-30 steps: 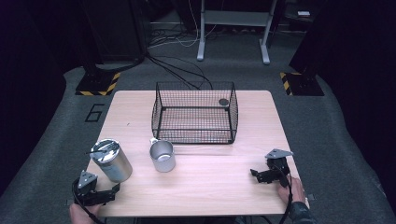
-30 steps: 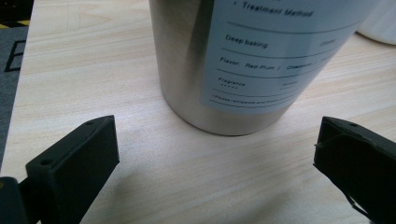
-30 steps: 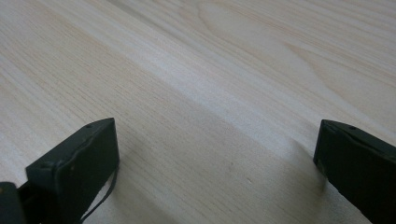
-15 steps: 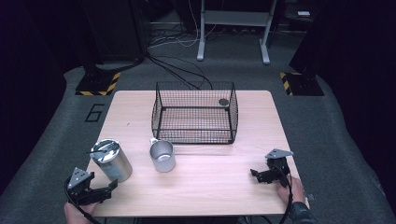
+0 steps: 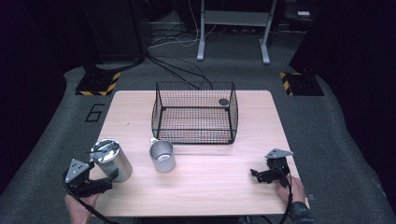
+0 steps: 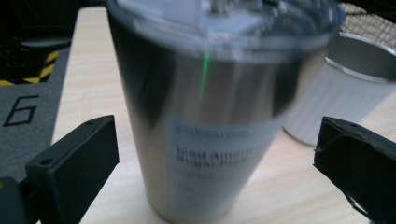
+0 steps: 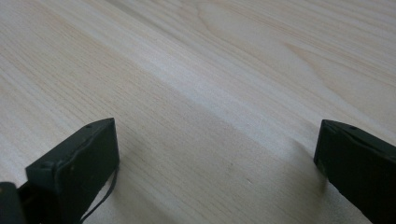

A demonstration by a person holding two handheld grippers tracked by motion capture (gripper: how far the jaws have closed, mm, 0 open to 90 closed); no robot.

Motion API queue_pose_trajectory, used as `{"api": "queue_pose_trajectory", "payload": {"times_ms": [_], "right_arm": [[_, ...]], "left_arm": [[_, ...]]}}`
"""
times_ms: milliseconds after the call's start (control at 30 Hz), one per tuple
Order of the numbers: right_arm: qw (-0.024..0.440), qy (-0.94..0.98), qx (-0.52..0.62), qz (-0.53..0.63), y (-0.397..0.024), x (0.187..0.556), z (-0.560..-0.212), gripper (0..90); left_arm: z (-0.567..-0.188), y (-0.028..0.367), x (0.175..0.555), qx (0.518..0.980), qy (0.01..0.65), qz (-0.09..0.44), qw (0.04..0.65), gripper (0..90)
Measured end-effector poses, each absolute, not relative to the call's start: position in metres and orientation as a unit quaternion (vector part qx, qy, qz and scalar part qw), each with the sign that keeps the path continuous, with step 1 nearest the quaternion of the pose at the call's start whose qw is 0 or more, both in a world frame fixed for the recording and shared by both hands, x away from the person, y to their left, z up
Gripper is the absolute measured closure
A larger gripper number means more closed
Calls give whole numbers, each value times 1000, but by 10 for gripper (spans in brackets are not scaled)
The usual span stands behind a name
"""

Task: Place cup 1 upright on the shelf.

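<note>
2 jaws of the left gripper (image 6: 210, 186) are straddling the steel tumbler (image 6: 210, 107), spread wide; centring before clamping advised; right gripper (image 7: 215, 177) is idling, spread.

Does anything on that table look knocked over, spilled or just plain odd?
Nothing stands out. The steel tumbler and the small metal mug both stand upright on a dry table, and the wire basket sits squarely. The left gripper is open around the tumbler.

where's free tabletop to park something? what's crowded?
Free: the front strip between the mug and the right tool, and the margins either side of the wire basket. Crowded: front-left, where the open left tool faces the steel tumbler with the mug close by.
</note>
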State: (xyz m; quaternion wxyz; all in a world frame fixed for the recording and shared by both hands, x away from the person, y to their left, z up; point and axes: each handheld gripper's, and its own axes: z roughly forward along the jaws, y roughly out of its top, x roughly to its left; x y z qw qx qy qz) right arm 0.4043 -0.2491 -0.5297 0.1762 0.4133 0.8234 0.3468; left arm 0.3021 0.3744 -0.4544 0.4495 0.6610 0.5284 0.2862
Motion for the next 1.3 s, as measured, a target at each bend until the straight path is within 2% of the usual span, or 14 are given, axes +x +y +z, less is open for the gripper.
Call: {"api": "queue_pose_trajectory", "payload": {"times_ms": [233,600,1300], "right_arm": [[178,823,413,346,-249,404,-530,0],[177,823,415,346,-249,404,-530,0],[178,823,414,346,-249,404,-530,0]], "left_arm": [[-449,373,309,635,530,296,477,0],[-452,366,325,623,533,305,485,0],[-449,359,334,634,520,341,460,38]]}}
